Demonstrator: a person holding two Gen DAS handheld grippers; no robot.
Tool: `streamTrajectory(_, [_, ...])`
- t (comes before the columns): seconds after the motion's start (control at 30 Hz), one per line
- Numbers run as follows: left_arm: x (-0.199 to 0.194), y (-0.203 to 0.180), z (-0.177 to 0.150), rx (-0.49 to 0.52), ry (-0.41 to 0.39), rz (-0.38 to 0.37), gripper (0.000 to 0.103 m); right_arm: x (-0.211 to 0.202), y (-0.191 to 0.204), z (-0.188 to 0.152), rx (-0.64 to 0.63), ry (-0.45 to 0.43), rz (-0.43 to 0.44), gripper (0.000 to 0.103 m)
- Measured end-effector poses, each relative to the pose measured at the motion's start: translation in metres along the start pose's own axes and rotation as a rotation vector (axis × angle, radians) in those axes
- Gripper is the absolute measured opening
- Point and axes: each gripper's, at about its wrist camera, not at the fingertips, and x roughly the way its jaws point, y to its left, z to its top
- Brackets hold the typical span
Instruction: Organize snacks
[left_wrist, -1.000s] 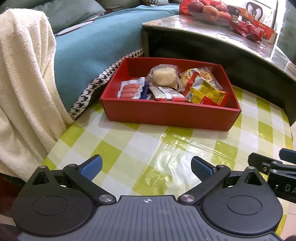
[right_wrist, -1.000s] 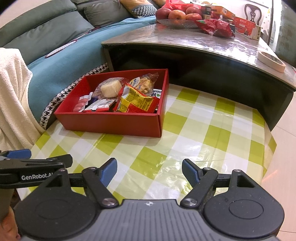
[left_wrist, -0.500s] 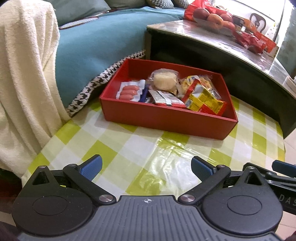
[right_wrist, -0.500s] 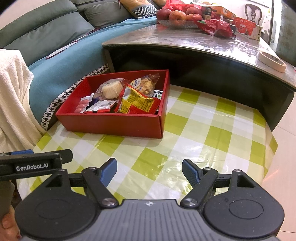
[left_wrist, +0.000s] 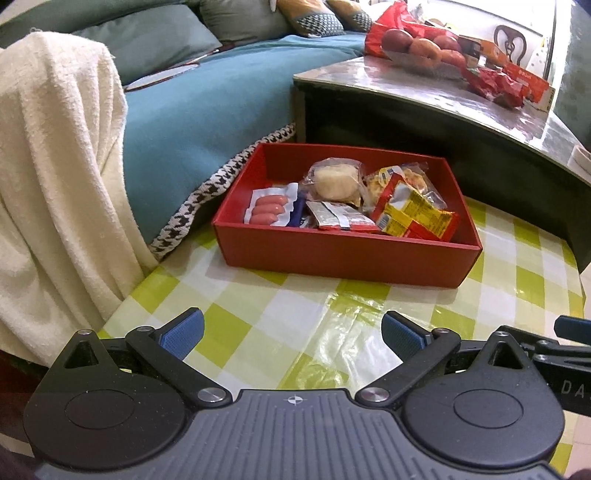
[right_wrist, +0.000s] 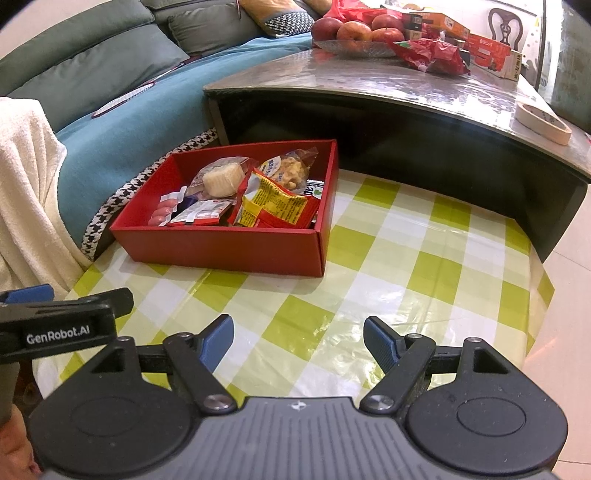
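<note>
A red box (left_wrist: 343, 254) (right_wrist: 221, 251) sits on a green-checked tablecloth and holds several snack packs: sausages (left_wrist: 267, 208), a clear-wrapped pale cake (left_wrist: 336, 181) (right_wrist: 221, 179), a yellow-red packet (left_wrist: 413, 214) (right_wrist: 277, 206) and a red-white sachet (left_wrist: 340, 218). My left gripper (left_wrist: 291, 334) is open and empty, well short of the box's near wall. My right gripper (right_wrist: 297, 341) is open and empty, also short of the box, to its right. The left gripper's side shows at the left edge of the right wrist view.
A dark low table (right_wrist: 388, 96) with a glossy top stands behind the box, bearing a bowl of apples (right_wrist: 354, 33), red wrappers, cartons and a tape roll (right_wrist: 541, 118). A teal sofa (left_wrist: 207, 107) and a cream blanket (left_wrist: 55, 184) lie to the left.
Both grippers have drawn back and risen a little from the box, so it looks smaller and farther. Both stay open and empty.
</note>
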Motion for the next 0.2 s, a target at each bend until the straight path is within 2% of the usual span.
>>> streamTrajectory(0.2, [-0.0015, -0.0009, -0.001, 0.009, -0.007, 0.005, 0.103, -0.0003, -0.0009, -0.0006, 0.005, -0.002, -0.006, 0.08])
